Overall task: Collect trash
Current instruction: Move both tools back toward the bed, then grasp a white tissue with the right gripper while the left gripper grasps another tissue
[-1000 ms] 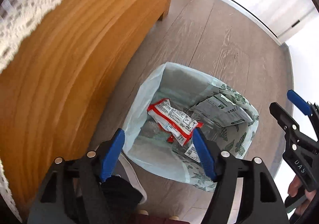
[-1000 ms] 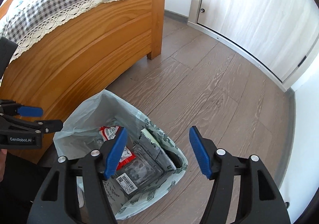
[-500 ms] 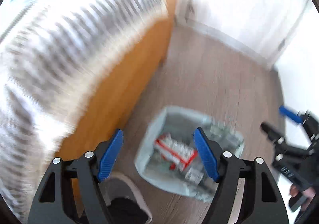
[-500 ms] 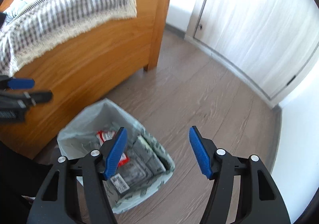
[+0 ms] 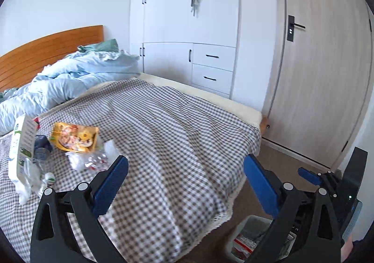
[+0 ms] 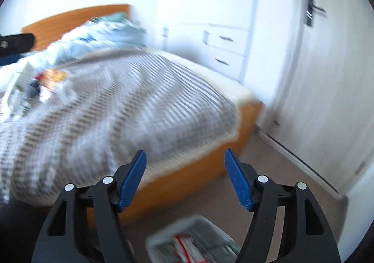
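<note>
Trash lies on the checked bedspread at the left: a yellow snack packet (image 5: pixel 74 137), a white and green carton (image 5: pixel 22 146), a clear crumpled wrapper (image 5: pixel 93 157) and a dark blue item (image 5: pixel 42 143). The trash bag (image 5: pixel 252 239) sits on the floor by the bed, with red-and-white wrappers inside; in the right wrist view the bag (image 6: pixel 191 244) is low in the middle and blurred. My left gripper (image 5: pixel 185 162) is over the bed's near edge, its jaws opening wide with nothing between them. My right gripper (image 6: pixel 184 153) is above the bag, its jaws also opening and empty.
The bed (image 5: pixel 175 134) has a wooden frame and headboard (image 5: pixel 46 50), with a pale blue duvet (image 5: pixel 70 75) bunched at its head. White wardrobe doors and drawers (image 5: pixel 210 61) stand behind. A pale door (image 5: pixel 315 75) is at the right, with bare wood floor (image 6: pixel 280 169) before it.
Both grippers have risen from over the trash bag and tilted up, so the bed top now fills the views. The left jaws have spread much wider, the right a little.
</note>
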`<state>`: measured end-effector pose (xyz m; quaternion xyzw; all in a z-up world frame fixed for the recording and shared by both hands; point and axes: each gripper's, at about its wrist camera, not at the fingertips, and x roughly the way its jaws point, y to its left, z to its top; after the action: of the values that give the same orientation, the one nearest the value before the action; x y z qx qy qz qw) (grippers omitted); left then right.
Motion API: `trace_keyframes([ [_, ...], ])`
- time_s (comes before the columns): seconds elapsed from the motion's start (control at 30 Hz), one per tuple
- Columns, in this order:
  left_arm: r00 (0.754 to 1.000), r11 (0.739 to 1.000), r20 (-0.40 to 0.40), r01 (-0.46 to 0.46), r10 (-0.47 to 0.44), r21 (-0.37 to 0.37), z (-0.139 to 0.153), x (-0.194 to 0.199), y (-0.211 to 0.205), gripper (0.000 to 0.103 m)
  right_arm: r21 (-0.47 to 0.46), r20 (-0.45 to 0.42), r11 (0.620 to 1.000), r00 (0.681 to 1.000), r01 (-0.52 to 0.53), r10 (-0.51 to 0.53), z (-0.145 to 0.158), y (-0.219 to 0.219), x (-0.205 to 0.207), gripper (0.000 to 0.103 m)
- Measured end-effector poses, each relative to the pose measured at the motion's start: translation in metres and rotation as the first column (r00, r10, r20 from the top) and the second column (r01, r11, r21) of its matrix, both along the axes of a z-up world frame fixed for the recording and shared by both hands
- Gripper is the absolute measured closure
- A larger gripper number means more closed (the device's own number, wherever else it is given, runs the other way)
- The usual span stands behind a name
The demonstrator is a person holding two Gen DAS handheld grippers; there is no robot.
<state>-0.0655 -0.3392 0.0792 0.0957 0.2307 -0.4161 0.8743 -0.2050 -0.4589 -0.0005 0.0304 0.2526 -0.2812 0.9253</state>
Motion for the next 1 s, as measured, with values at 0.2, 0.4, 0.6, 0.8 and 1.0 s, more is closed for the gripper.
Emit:
trace_keyframes([
  [0.2,0.993,0.993,0.029,-0.116,0.117,-0.030,0.018,0.046,0.071,0.007,-0.019,0.058,0.970,0.969,-0.241,0.242,0.022,0.071,0.082,0.036],
  [0.4,0.945,0.947,0.060,-0.320,0.320,-0.010,0.006,0.121,0.157,0.007,-0.018,0.062,0.915,0.913,-0.403,0.403,0.026,0.150,0.158,0.036],
  [0.6,0.890,0.890,-0.080,-0.454,0.450,-0.049,-0.005,0.214,0.259,0.007,0.062,0.068,0.873,0.874,-0.485,0.481,0.014,0.204,0.223,0.036],
  [0.8,0.797,0.795,-0.096,-0.603,0.596,-0.065,-0.009,0.250,0.359,0.007,0.059,-0.025,0.819,0.819,-0.571,0.573,0.001,0.269,0.299,0.036],
  [1.0,0.774,0.772,-0.159,-0.629,0.613,-0.085,-0.016,0.263,0.402,0.007,0.056,-0.157,0.763,0.749,-0.644,0.644,-0.017,0.311,0.372,0.040],
])
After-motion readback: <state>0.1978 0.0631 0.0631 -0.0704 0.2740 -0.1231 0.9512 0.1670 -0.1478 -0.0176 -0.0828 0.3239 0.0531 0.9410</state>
